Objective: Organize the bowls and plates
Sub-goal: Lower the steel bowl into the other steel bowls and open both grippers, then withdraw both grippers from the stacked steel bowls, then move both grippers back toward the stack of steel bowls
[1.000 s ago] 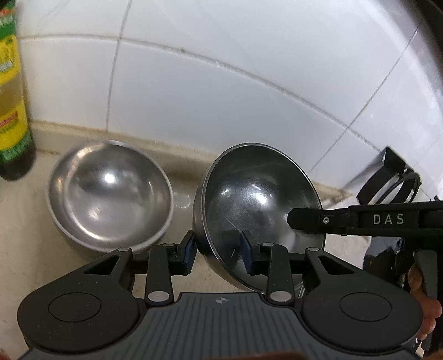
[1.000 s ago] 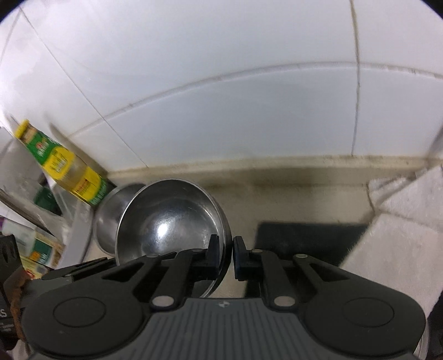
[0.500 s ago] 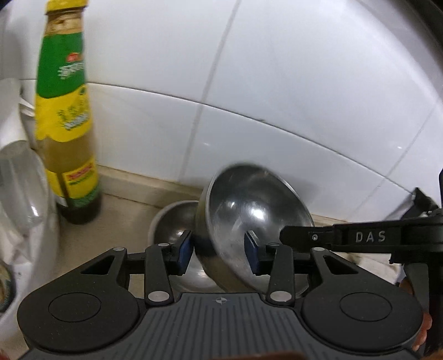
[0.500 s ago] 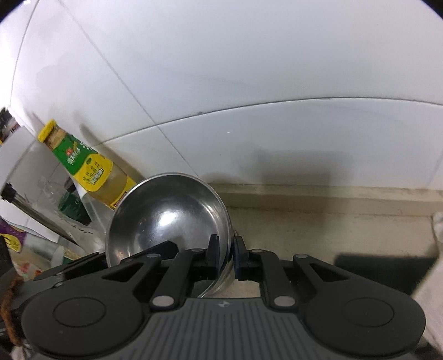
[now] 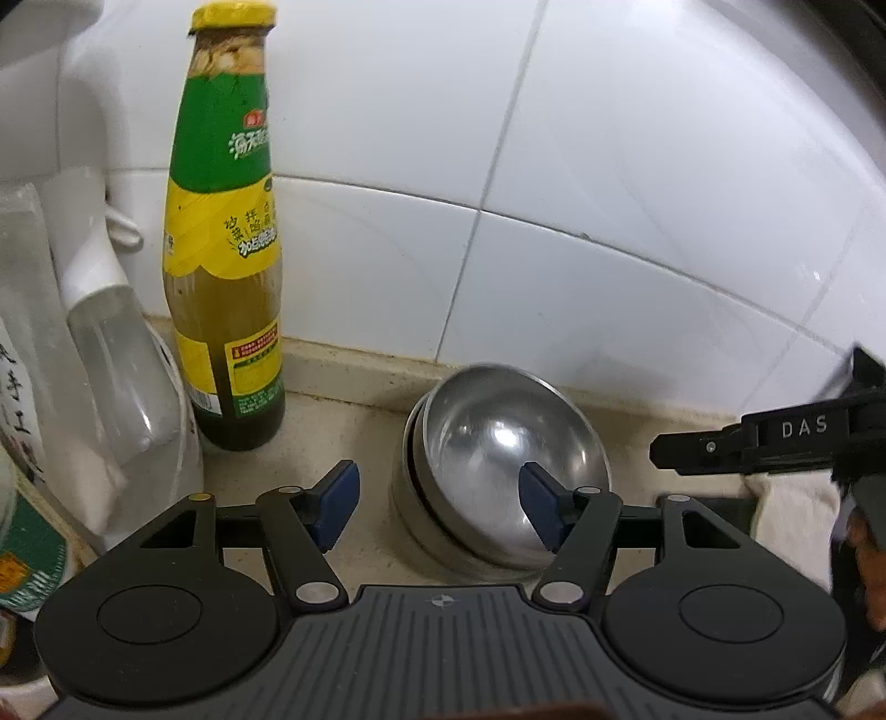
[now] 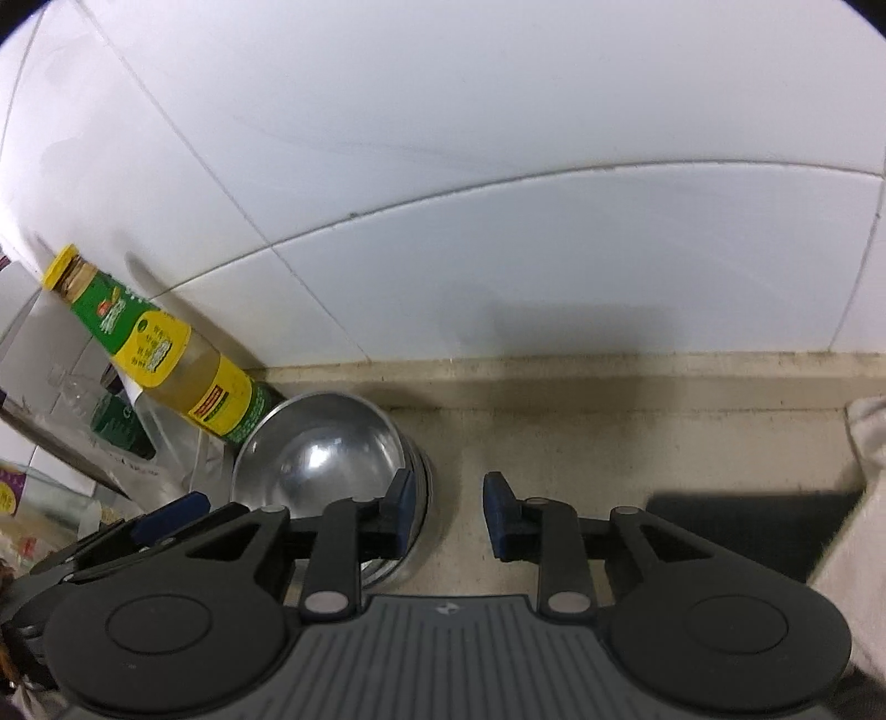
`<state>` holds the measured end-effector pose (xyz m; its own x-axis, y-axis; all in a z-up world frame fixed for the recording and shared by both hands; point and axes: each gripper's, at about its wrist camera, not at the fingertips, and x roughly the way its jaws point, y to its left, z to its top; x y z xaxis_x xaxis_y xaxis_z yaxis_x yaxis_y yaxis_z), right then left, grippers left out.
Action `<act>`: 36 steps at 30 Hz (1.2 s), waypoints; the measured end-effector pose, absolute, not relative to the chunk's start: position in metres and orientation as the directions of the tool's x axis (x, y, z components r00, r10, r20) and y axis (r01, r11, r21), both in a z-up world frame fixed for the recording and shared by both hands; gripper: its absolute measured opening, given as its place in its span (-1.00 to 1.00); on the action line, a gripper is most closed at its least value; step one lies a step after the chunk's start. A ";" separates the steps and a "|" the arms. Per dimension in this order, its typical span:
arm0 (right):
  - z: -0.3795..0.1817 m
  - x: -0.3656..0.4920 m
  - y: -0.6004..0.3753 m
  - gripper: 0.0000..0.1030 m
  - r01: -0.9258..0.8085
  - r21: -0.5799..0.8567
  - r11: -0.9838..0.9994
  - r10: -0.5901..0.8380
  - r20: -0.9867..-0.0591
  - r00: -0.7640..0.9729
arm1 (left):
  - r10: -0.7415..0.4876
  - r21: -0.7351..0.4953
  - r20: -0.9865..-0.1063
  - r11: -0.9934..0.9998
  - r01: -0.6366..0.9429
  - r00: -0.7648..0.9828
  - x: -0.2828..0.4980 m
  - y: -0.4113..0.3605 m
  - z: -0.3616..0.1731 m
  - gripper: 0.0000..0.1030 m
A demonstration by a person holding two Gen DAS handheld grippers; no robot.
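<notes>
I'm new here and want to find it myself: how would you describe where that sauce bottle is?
Look along the white tiled wall to where it meets the beige counter. Left of the stacked steel bowls stands the sauce bottle, upright, the only tall thing with a yellow cap and green-and-yellow label.

Right gripper (image 6: pixel 447 512) jaws apart, holding nothing, beside nested steel bowls (image 6: pixel 326 448) on beige counter (image 6: pixel 609 432). Sauce bottle (image 6: pixel 160 346) behind bowls, white tiled wall (image 6: pixel 498 166).

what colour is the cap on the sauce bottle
Yellow. The cap on the sauce bottle shows best in the left wrist view.
</notes>
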<state>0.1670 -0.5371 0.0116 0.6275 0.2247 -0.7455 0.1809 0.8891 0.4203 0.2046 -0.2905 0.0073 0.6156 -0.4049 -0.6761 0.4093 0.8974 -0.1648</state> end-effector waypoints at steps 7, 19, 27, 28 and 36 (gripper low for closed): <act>0.005 0.137 -0.517 -0.49 0.164 0.394 0.904 0.223 -0.764 0.605 | -0.384 -0.054 -0.662 0.881 0.470 0.644 0.182 -0.282 0.000 0.55; 0.001 0.120 -0.476 -0.37 0.143 0.364 0.921 0.218 -0.781 0.586 | -0.410 -0.059 -0.672 0.860 0.507 0.617 0.173 -0.285 -0.007 0.65; -0.007 0.115 -0.465 -0.37 0.141 0.328 0.934 0.194 -0.797 0.573 | -0.387 -0.015 -0.664 0.862 0.506 0.639 0.178 -0.290 -0.006 0.77; -0.007 0.115 -0.465 -0.36 0.140 0.325 0.935 0.192 -0.797 0.573 | -0.386 -0.011 -0.662 0.862 0.506 0.643 0.178 -0.290 -0.006 0.78; -0.010 0.120 -0.466 -0.36 0.145 0.326 0.934 0.192 -0.802 0.566 | -0.370 0.003 -0.665 0.868 0.497 0.649 0.185 -0.292 -0.011 0.79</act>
<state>0.1201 -0.4659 -0.0100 0.5659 0.1917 -0.8019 0.1448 0.9344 0.3256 0.1846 -0.2923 -0.0111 0.6495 -0.3695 -0.6646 0.4970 0.8678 0.0032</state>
